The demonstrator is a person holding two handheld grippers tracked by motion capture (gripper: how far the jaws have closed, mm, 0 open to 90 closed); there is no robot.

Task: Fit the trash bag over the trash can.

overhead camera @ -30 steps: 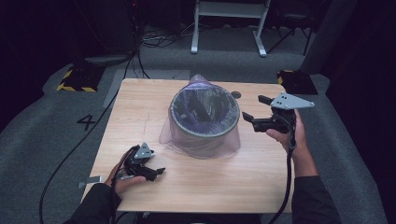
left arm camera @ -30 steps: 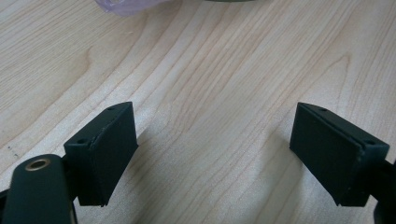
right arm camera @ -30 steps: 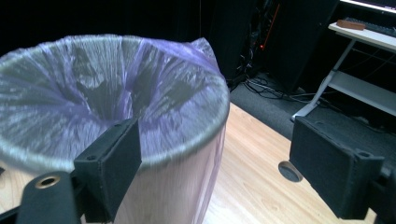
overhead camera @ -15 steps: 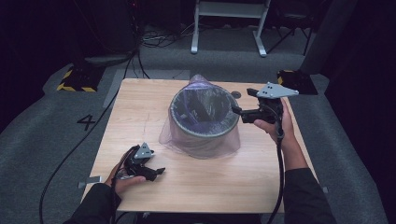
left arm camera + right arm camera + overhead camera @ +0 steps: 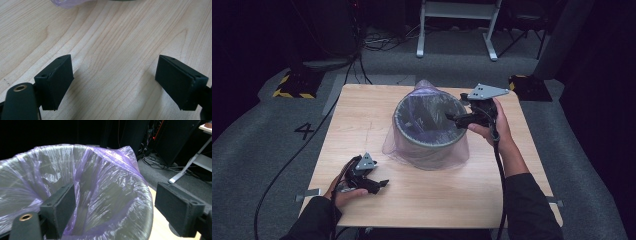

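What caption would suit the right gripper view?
Open tool straddling the rim of a grey bin lined with a purple plastic bag.

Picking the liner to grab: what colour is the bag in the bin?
Translucent purple bag, draped over the grey bin; clearest in the right gripper view.

I work in a dark lab: cables (image 5: 382, 42) and black equipment racks (image 5: 172, 140) beyond my right tongs.
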